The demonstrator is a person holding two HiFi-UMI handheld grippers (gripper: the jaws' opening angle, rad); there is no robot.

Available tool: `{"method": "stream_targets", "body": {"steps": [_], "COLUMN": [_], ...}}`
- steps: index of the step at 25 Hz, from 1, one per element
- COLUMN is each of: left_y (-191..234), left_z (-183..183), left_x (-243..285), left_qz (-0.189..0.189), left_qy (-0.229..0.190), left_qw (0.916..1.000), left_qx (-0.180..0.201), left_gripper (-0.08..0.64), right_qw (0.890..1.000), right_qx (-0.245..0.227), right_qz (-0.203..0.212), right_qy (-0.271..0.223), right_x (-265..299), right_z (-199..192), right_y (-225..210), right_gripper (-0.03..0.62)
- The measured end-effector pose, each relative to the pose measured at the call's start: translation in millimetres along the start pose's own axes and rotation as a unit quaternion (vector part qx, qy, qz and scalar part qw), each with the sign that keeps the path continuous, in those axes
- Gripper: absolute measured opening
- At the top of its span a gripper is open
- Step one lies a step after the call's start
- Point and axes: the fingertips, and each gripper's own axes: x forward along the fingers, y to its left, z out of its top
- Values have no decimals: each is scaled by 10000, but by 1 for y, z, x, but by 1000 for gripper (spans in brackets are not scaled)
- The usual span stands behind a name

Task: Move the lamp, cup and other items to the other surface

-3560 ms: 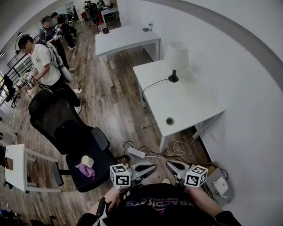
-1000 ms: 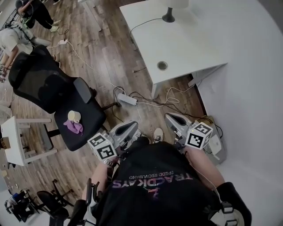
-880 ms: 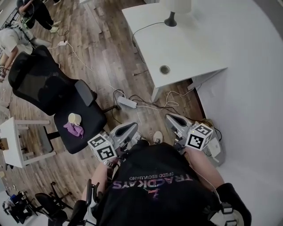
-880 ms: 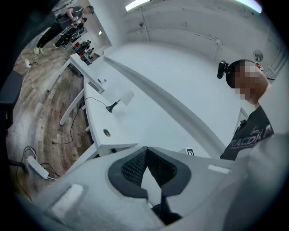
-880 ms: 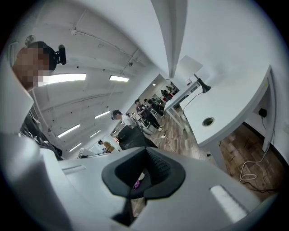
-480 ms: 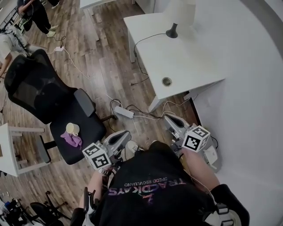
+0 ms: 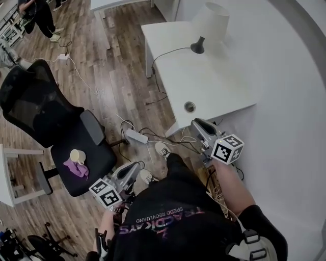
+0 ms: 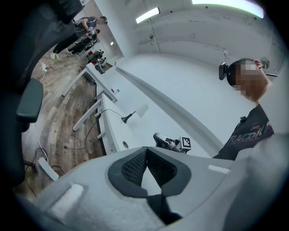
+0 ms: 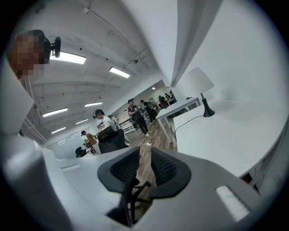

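Note:
A white-shaded lamp on a black base stands at the far end of the white desk, its cord trailing off the left side. A pale cup and a purple cloth lie on the seat of a black office chair. My right gripper hovers at the desk's near corner; its jaws have just been opening, and nothing is between them. My left gripper hangs shut and empty over the floor between chair and desk. The lamp shows ahead of the right gripper.
A power strip and loose cables lie on the wood floor by the desk's near leg. The desk has a round cable hole. Another white desk stands farther off. A person stands at the far left.
I have stepped closer to the desk. The right gripper has moved forward to the desk's near corner. The left gripper has dropped back and to the left.

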Motion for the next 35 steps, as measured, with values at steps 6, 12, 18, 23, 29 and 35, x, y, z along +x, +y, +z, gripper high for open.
{"method": "stream_targets", "body": {"steps": [6, 12, 18, 23, 29, 35], "left_y": [21, 31, 53, 60, 68, 70], "left_z": [47, 64, 65, 63, 55, 40], "left_x": [11, 28, 41, 57, 54, 55], "left_qz": [565, 1043, 1582, 1815, 2148, 2359], "left_qy": [-713, -890, -962, -777, -801, -685], "left_qw": [9959, 9905, 9814, 9783, 9692, 9622], "left_qx": [1, -109, -512, -633, -899, -1174], "left_gripper": [3, 3, 3, 3, 3, 3], "right_qw": [9968, 9863, 9712, 9649, 9580, 9573], "right_qx": [-526, -1015, -1355, -1170, -1205, -1209], "right_qz": [-602, -1264, -1930, -2338, -2591, -2627], "right_qy": [16, 298, 334, 260, 240, 80], "right_x": [50, 115, 177, 217, 253, 281], "right_z": [69, 131, 173, 190, 207, 219], "right_y": [-93, -204, -309, -369, -410, -428], "right_gripper": [108, 166, 160, 173, 217, 229]}}
